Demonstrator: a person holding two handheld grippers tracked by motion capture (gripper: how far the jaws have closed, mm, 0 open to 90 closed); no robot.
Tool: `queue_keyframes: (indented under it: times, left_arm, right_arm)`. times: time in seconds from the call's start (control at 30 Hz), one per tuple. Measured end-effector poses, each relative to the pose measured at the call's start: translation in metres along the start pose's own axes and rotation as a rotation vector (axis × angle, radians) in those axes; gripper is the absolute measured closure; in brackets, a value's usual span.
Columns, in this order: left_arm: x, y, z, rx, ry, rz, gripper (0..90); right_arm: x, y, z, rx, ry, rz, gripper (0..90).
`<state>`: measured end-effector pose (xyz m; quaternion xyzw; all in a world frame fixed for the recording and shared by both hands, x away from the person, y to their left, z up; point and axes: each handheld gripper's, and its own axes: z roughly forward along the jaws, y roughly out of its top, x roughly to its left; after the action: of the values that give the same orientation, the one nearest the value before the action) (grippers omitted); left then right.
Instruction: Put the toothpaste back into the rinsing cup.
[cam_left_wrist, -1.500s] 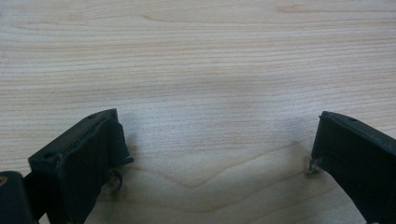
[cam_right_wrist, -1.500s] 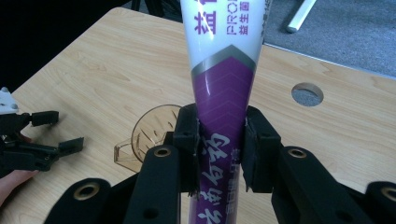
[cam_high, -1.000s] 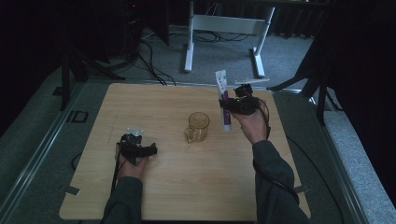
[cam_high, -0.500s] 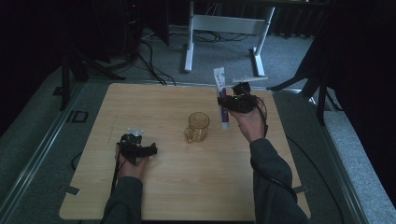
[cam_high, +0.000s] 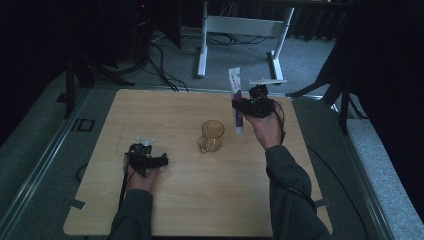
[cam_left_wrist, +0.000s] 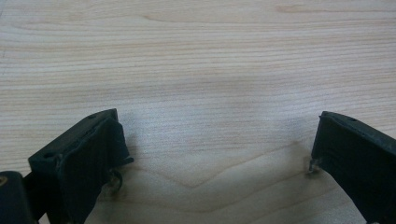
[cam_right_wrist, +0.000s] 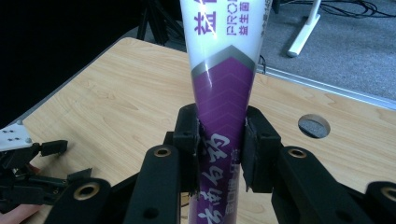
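**Desk:** What does the high view give us?

**Photographer:** The right gripper (cam_high: 243, 106) holds a purple-and-white toothpaste tube (cam_high: 236, 100) upright above the far right part of the wooden table (cam_high: 165, 107), just beside and above an amber glass mug (cam_high: 212, 135). The left gripper (cam_high: 150, 161) rests low on the table's near left, well apart from both.

**Desk:** And the left gripper view?

**Photographer:** Bare wood grain between its two black jaws, which stand wide apart and hold nothing.

**Desk:** The right gripper view?

**Photographer:** Its jaws are clamped on the tube's purple lower body (cam_right_wrist: 223, 116), the white printed part rising out of the top. The left gripper (cam_right_wrist: 28, 179) shows far off at the lower left.

**Desk:** So how should the step be done?

**Photographer:** I judge the tube is bound for the mug. Keep it vertical, centre its lower end over the mouth, lower slowly, and release only once the end is inside the rim. The mug could tip if nudged sideways.
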<state>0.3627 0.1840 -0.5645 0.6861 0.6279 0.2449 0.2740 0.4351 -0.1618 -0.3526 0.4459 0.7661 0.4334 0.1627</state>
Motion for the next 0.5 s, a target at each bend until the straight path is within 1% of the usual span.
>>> queue_keyframes:
  times: [0.33, 0.5]
  left_arm:
    - [0.0, 0.0001, 0.0, 0.0, 0.0, 0.001, 1.5]
    - [0.0001, 0.0001, 0.0, 0.0, 0.0, 0.001, 1.5]
  right_arm:
    - [0.003, 0.0028, 0.0049, -0.002, 0.003, -0.002, 70.8]
    - [0.0038, 0.0039, 0.0074, -0.011, 0.002, 0.0, 70.8]
